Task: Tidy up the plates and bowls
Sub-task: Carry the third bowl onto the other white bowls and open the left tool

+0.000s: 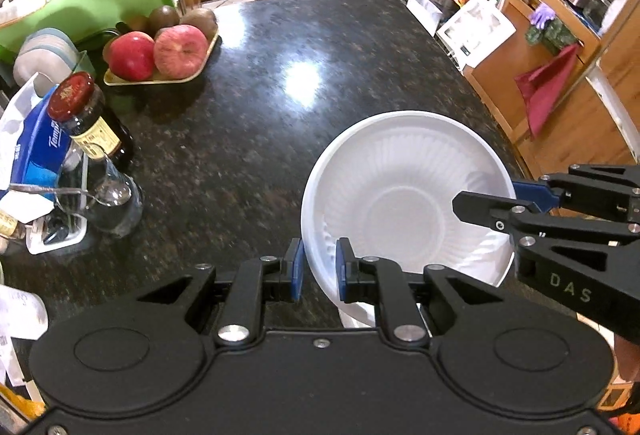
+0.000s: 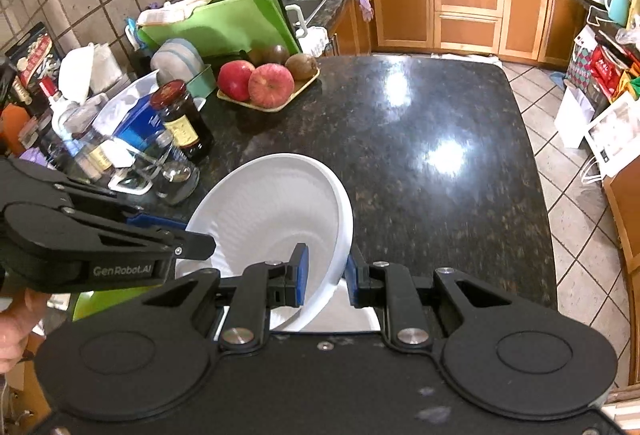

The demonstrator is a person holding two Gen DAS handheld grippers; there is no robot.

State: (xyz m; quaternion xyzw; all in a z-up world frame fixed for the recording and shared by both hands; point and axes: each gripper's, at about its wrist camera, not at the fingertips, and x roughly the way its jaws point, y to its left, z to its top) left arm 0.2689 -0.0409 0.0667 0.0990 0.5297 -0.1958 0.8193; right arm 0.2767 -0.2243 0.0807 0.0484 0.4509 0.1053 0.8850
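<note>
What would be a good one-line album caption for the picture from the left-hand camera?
Two hand-held grippers, left and right, clamp opposite rims of a white bowl above a dark granite counter.

Lighting: bright, warm, from overhead. Glare: white patches on the polished bench [image 1: 248, 139], both views. Blur: slight smearing on bench speckle and clutter. Distortion: strong fisheye curvature at edges. Shadows: soft.

Under my tongs: dark speckled granite counter [image 2: 420, 123], glossy, two lamp glares. At 10 o'clock, tan tray [image 2: 276, 103] with apples and kiwis. At 9 o'clock, dark sauce bottle [image 2: 186, 123], red cap, upright; glass shaker [image 2: 176, 179] just beside it. Green cutting board [image 2: 224, 23] leaning at 11 o'clock.
</note>
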